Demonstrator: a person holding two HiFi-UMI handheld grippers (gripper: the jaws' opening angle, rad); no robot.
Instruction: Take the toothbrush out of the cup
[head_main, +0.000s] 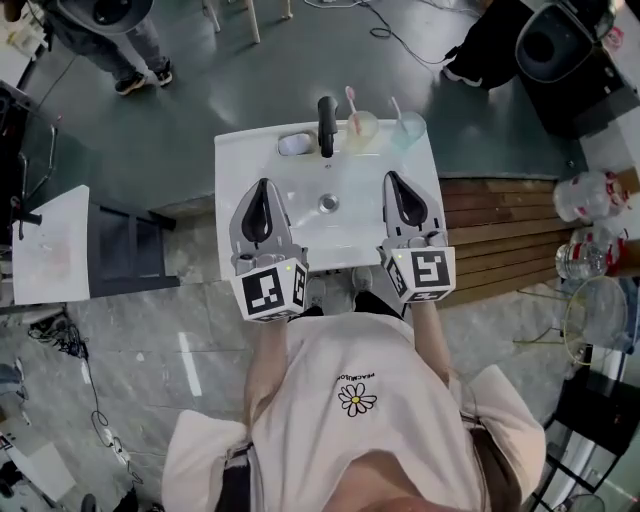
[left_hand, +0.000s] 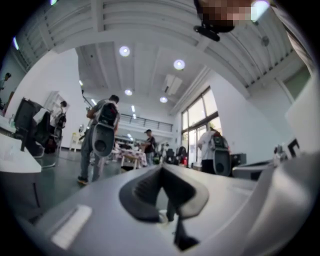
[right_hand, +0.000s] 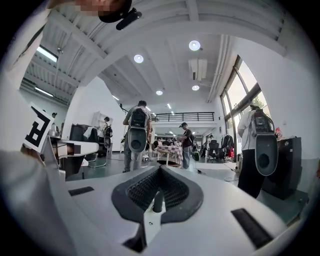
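On the back rim of a white sink (head_main: 235, 160) stand two clear cups. The yellowish cup (head_main: 362, 129) holds a pink toothbrush (head_main: 351, 98). The bluish cup (head_main: 409, 129) holds a pale toothbrush (head_main: 396, 106). Both grippers hover over the basin, short of the cups and apart from them. My left gripper (head_main: 263, 186) is shut and holds nothing. My right gripper (head_main: 391, 178) is shut too, its tip nearest the bluish cup. In the gripper views the shut jaws of the left gripper (left_hand: 161, 168) and the right gripper (right_hand: 160, 168) point out into the room, with no cup in sight.
A black faucet (head_main: 326, 125) rises between a soap dish (head_main: 294, 144) and the cups; the drain (head_main: 328, 203) lies mid-basin. A white table (head_main: 50, 245) stands left, wooden decking (head_main: 500, 235) and water bottles (head_main: 590, 195) right. People stand beyond the sink.
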